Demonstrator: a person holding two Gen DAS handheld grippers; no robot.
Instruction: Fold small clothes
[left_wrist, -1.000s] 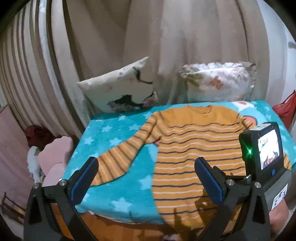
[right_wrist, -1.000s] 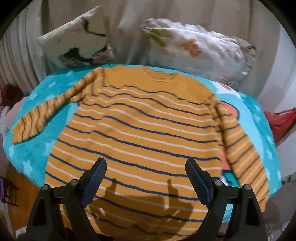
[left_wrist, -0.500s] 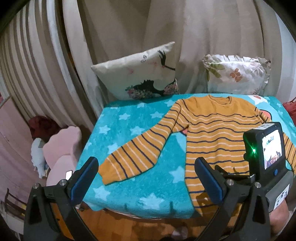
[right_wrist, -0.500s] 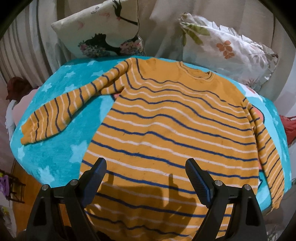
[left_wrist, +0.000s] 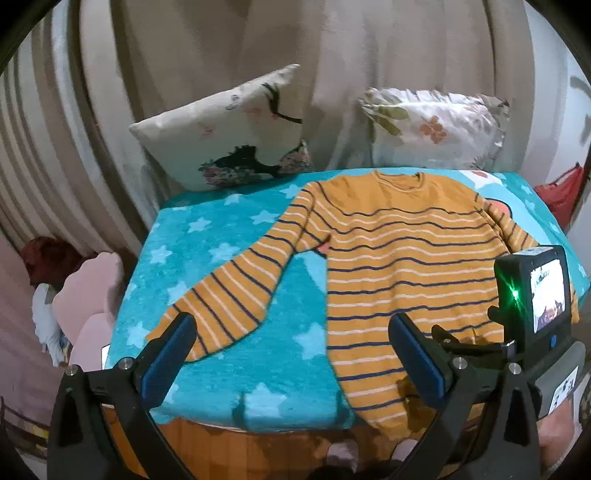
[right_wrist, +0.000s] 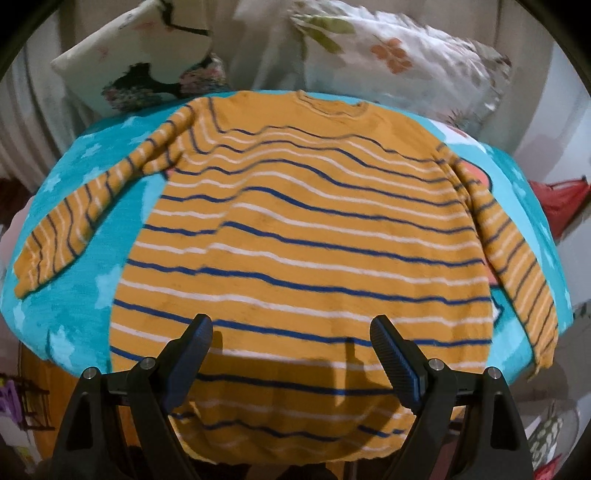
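**Sweater laid flat, before the first fold**

My left tongs (left_wrist: 291, 356) hang open and empty above the near edge of the blanket (left_wrist: 207, 240), just short of the left sleeve (left_wrist: 236, 291), which angles outward with its cuff nearest me. The sweater (right_wrist: 303, 236) lies face up, collar toward the pillows (left_wrist: 236, 133), hem draped over the near edge. My right tongs (right_wrist: 291, 350) hover open over the hem, gripping nothing. I judge the first fold is the sleeve: pinch the cuff through both layers, carry it across the chest, keeping stripes aligned and the body undisturbed.
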